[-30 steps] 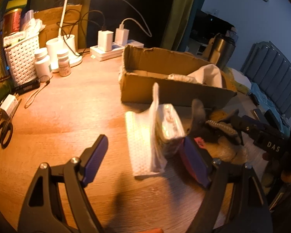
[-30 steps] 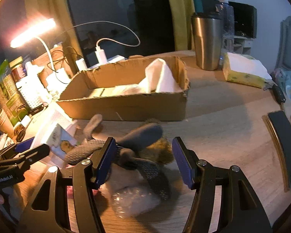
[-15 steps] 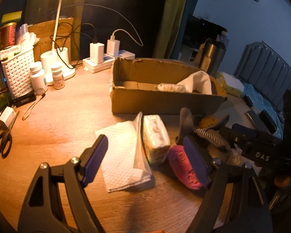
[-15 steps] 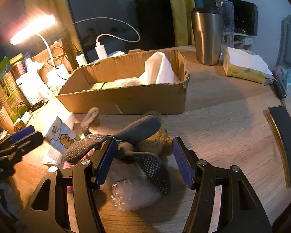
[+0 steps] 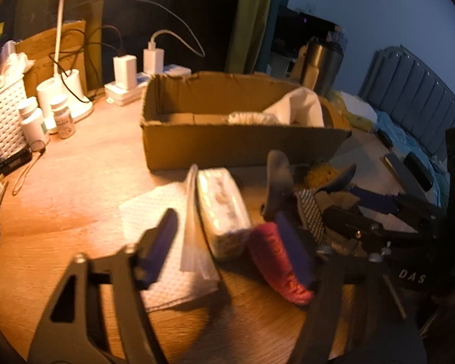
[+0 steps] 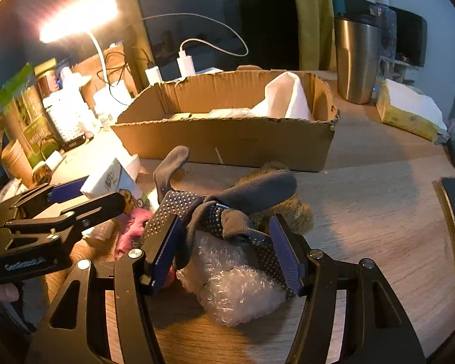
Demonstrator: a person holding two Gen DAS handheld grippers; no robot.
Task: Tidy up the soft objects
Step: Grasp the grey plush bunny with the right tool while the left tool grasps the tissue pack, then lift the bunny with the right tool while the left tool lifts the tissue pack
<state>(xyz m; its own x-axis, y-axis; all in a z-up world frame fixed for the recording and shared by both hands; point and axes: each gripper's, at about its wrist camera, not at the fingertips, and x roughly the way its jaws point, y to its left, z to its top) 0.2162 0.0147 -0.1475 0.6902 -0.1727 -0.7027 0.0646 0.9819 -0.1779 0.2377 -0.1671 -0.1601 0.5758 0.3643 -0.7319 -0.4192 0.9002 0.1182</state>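
**Left gripper closing in on the soft pile, right one poised over the socks**

A second ago the white embossed paper towel (image 5: 154, 230) and the plastic-wrapped white tissue pack (image 5: 223, 209) were standing up by the left gripper (image 5: 227, 242); now both are lying flat on the wooden worktop (image 5: 85, 166), just in front of the open brown cardboard box (image 6: 227, 139). That is suggesting a released or repositioned item rather than one placed, so the sorting is looking early: the box is holding only some white tissue (image 6: 283, 98).

The left gripper is reaching forward and low, jaws apart, straddling the towel's edge and tissue pack, its right finger lying against the rolled pink fuzzy sock (image 5: 276, 264). The right gripper (image 6: 224, 248) is hovering low over the heap near the worktop's middle, jaws apart and clamping nothing, bracketing the grey dotted-sole socks (image 6: 227, 209) draped over a brown plush toy (image 6: 291, 212) and clear bubble wrap (image 6: 236, 288).
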